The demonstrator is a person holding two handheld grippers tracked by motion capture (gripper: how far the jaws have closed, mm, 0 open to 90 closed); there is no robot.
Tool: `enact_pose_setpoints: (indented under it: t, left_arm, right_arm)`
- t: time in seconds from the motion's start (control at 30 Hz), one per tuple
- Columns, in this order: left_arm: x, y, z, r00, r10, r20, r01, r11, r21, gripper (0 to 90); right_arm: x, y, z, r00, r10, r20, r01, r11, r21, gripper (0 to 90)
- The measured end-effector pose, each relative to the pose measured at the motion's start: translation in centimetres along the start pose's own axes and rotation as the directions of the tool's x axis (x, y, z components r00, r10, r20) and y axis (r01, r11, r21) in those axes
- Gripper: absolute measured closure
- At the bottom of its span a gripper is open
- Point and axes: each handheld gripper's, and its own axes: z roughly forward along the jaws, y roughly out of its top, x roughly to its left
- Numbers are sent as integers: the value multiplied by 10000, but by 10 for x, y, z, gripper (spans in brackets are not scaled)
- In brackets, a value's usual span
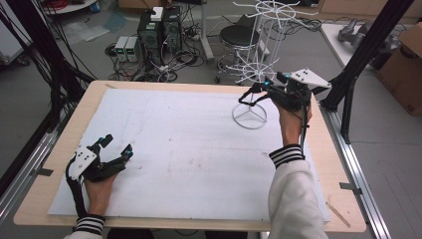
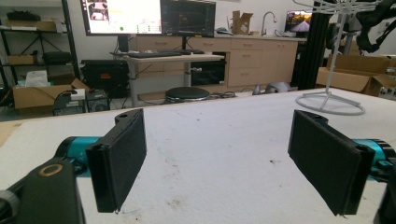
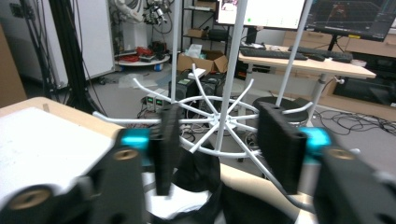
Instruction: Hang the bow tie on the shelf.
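A white wire rack (image 1: 261,47) stands on its ring base at the back right of the table; its pole (image 3: 231,70) and spoke-like hooks fill the right gripper view. My right gripper (image 1: 261,87) is up against the rack's lower tier, jaws apart (image 3: 217,140), nothing pressed between the pads. A black looped thing, perhaps a strap (image 1: 249,97), hangs at the rack just under those jaws (image 3: 196,170). My left gripper (image 1: 118,145) rests at the front left of the table, open and empty (image 2: 217,158), facing the rack's base (image 2: 329,100) far across the sheet.
A white sheet (image 1: 189,149) covers the wooden table (image 1: 74,117). Behind the table stand a black stool (image 1: 239,36) and computer cases (image 1: 159,30) with cables. A black frame post (image 1: 368,45) rises at the right edge, beside a cardboard box (image 1: 405,64).
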Motion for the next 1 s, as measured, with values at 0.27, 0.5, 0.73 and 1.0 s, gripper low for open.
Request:
enact_pose_setpoints:
  t: [0.27, 0.5, 0.73, 1.0]
  left_arm:
    - [0, 0, 0, 10000, 38, 13, -38, 10000, -15, 194]
    - [0, 0, -1, 10000, 63, 35, -63, 10000, -57, 193]
    - [0, 0, -1, 10000, 31, 63, -30, 9999, -116, 191]
    - [0, 0, -1, 10000, 50, 51, -50, 9999, -96, 192]
  right_arm:
    - [3, 2, -4, 9994, 141, 318, -144, 9999, 92, 112]
    - [14, 9, -17, 9999, -55, 146, 57, 9999, -127, 98]
    - [36, 0, -50, 9990, -426, 115, 427, 9991, -68, 99]
    - [37, -45, -82, 10000, -65, 44, 66, 9999, -123, 99]
